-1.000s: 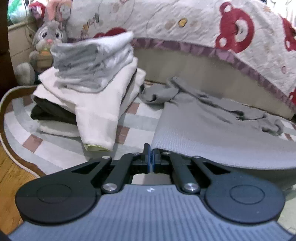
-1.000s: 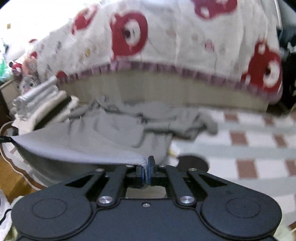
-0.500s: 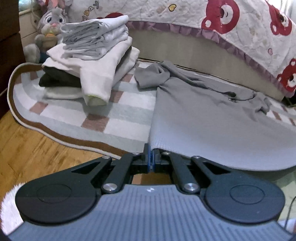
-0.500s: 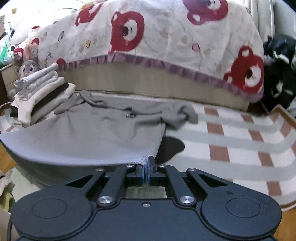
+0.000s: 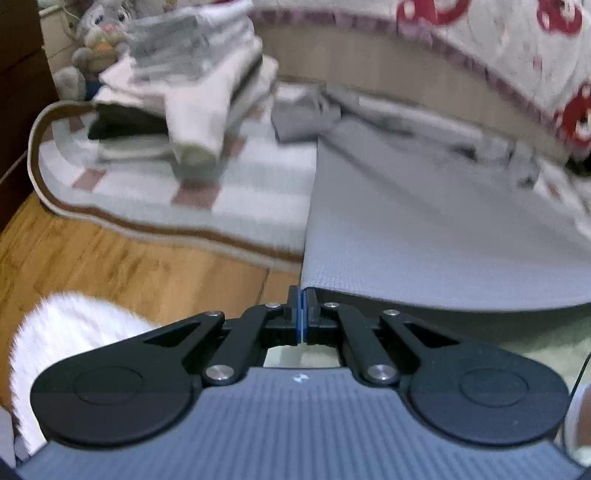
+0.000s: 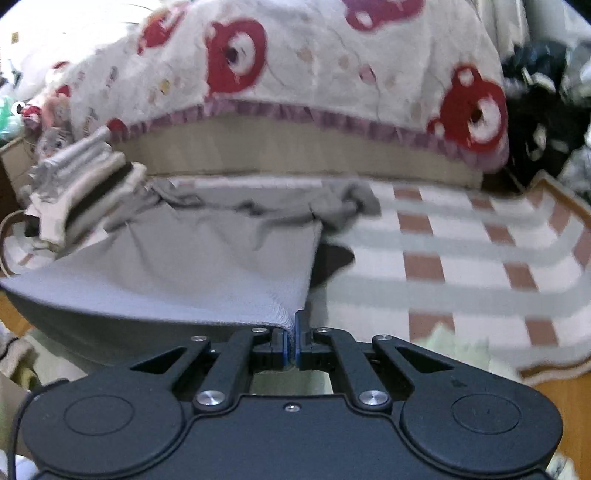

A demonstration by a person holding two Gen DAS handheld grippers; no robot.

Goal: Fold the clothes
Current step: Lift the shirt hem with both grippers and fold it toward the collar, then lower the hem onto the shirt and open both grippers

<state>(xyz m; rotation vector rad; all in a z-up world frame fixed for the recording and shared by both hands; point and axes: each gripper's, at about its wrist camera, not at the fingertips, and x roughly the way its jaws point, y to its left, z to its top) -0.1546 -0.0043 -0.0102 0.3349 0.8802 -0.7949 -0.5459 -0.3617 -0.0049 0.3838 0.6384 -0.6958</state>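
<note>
Garment (image 5: 424,229) pulled nearer, clothes stack (image 5: 192,92) beside

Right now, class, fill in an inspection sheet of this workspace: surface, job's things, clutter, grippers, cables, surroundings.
Surface: checked rug on a wood floor.
Job's things: grey garment, near hem lifted off the rug, far end crumpled by the bed; folded pile to its left.
Clutter: white fluffy thing on the floor; plush rabbit behind the pile; dark heap right of the bed.
Grippers: left gripper shut on the garment's left hem corner; right gripper shut on the right corner.
Cables: thin dark cable at the left view's right edge.
Surroundings: bed with a red bear quilt.
</note>
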